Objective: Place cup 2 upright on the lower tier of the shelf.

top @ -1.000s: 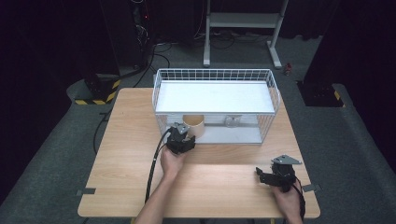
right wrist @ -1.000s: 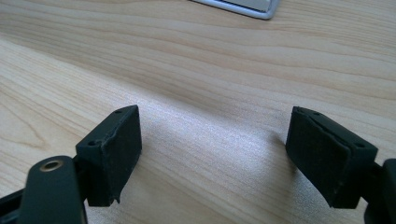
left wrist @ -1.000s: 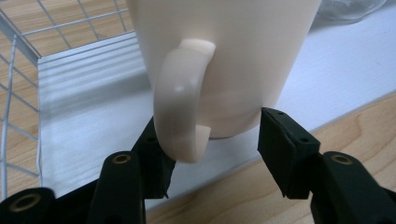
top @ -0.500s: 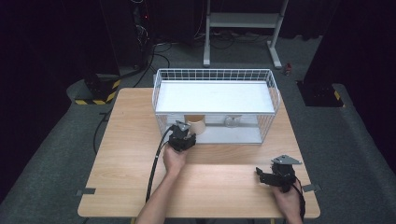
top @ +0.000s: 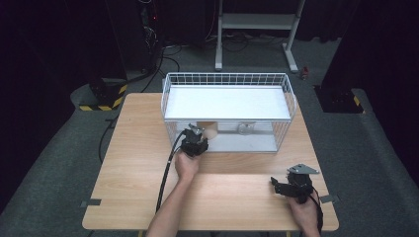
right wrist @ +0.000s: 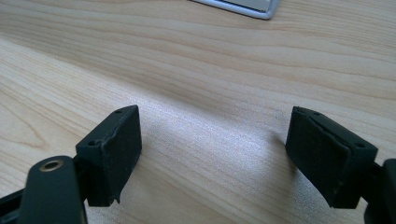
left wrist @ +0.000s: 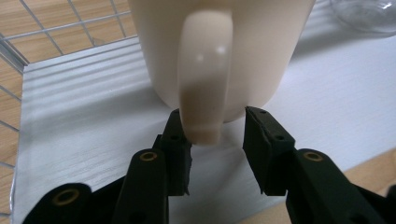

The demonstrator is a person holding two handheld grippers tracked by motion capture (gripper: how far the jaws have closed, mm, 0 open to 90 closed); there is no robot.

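The left tool (left wrist: 210,135) has just been closing its jaws around the handle of a cream mug (left wrist: 219,46). In the left gripper view the handle sits between the two black pads; the left pad touches it, while a gap shows on the right, so the grip looks near-complete rather than firm. The mug stands on the white lower shelf (top: 247,143) of a wire basket rack (top: 227,79) at the far middle of the tabletop (top: 133,163), seen from above just past the left tool (top: 193,143).

So the reach is done and the pinch almost made — lifting the mug out and setting it somewhere is, I judge, all still ahead.

The right tool (right wrist: 215,149) rests idle over bare wood at the near right corner (top: 291,185), jaws wide apart and holding nothing.

Room to move: the mug sits under the rack's upper shelf (low headroom), so it likely has to come straight back toward the person through the open front. A clear glass (top: 243,129) stands to its right on the same shelf, apart from it. The near tabletop is open.
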